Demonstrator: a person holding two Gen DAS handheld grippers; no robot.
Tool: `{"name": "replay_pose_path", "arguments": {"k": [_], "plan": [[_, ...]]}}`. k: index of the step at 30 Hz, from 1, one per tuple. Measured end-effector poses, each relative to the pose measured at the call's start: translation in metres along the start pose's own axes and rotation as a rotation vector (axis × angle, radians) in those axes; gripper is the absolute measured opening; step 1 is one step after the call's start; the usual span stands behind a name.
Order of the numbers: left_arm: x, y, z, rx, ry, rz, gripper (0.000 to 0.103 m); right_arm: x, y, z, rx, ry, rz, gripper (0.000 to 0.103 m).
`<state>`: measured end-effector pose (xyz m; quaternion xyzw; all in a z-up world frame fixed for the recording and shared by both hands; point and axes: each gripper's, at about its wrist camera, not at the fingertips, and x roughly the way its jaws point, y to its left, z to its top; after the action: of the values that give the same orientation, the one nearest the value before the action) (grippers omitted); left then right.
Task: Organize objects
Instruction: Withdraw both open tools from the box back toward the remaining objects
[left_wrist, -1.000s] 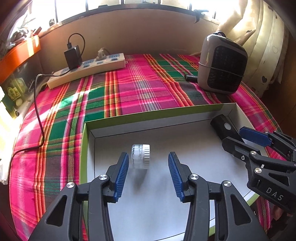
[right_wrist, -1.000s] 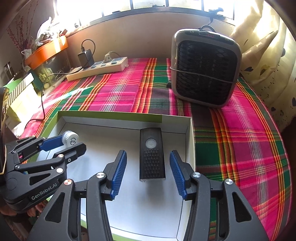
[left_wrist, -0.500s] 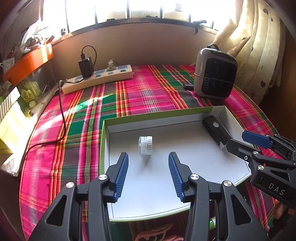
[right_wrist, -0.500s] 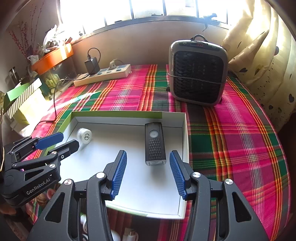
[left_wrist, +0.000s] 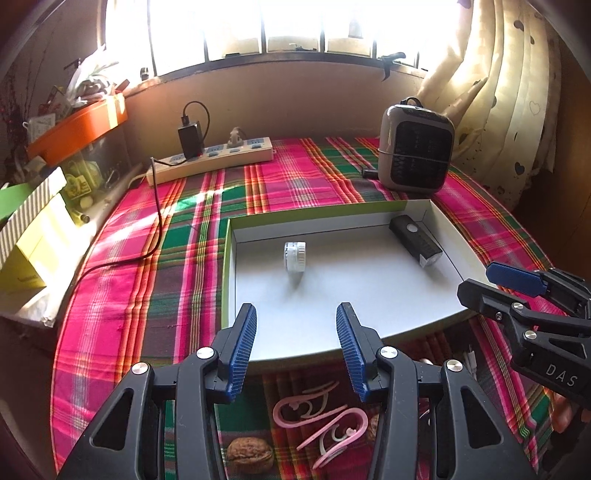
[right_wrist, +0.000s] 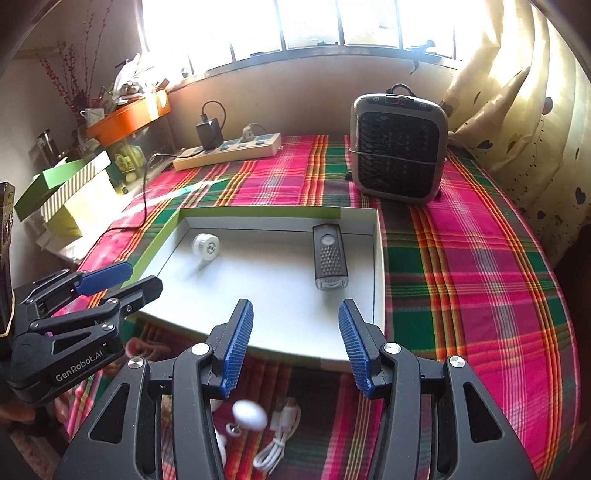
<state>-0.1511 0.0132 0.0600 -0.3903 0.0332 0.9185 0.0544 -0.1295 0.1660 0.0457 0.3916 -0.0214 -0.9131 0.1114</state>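
**Both Grippers Drew Back From the Tray, Empty**

Both grippers had pulled back and up from the tray over the past second, so that more of the table came into sight and the tray's contents looked farther off than before.

From the left wrist view, the left gripper (left_wrist: 295, 343) hung over the tray's (left_wrist: 369, 295) near edge, its blue pads standing moderately apart with nothing between them. The small white jar (left_wrist: 294, 256) lay on its side in the left half of the tray, well ahead of the pads. The black bike light (left_wrist: 415, 240) lay toward the far right corner. Loose items showed on the plaid cloth (left_wrist: 147, 288) below the tray's near edge: pink hair clips (left_wrist: 321, 417) and a walnut (left_wrist: 249, 454).

From the right wrist view, the right gripper (right_wrist: 295, 339) likewise stood moderately apart and held nothing, poised above the tray's near rim. The bike light lay just ahead of it, the jar far to the left, and a white cable (right_wrist: 277, 439) and a white rounded object (right_wrist: 249, 413) lay on the cloth beneath the fingers.

I judged that the jar and light were already placed, and that the withdrawal was freeing both grippers to fetch the things still lying outside the tray.
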Motion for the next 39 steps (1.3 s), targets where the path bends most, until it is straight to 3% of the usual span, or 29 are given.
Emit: {"name": "replay_pose_path", "arguments": {"k": [23, 33, 39], "plan": [[-0.036, 0.028, -0.057, -0.054, 0.003, 0.006, 0.044, -0.024, 0.000, -0.044, 0.003, 0.015, -0.004, 0.050], [-0.041, 0.033, -0.075, -0.057, 0.011, -0.064, 0.048, -0.028, 0.001, -0.060, -0.011, 0.027, -0.013, 0.050], [-0.037, 0.034, -0.082, -0.057, 0.031, -0.067, 0.049, -0.027, -0.003, -0.068, -0.003, 0.037, -0.019, 0.050]]}}
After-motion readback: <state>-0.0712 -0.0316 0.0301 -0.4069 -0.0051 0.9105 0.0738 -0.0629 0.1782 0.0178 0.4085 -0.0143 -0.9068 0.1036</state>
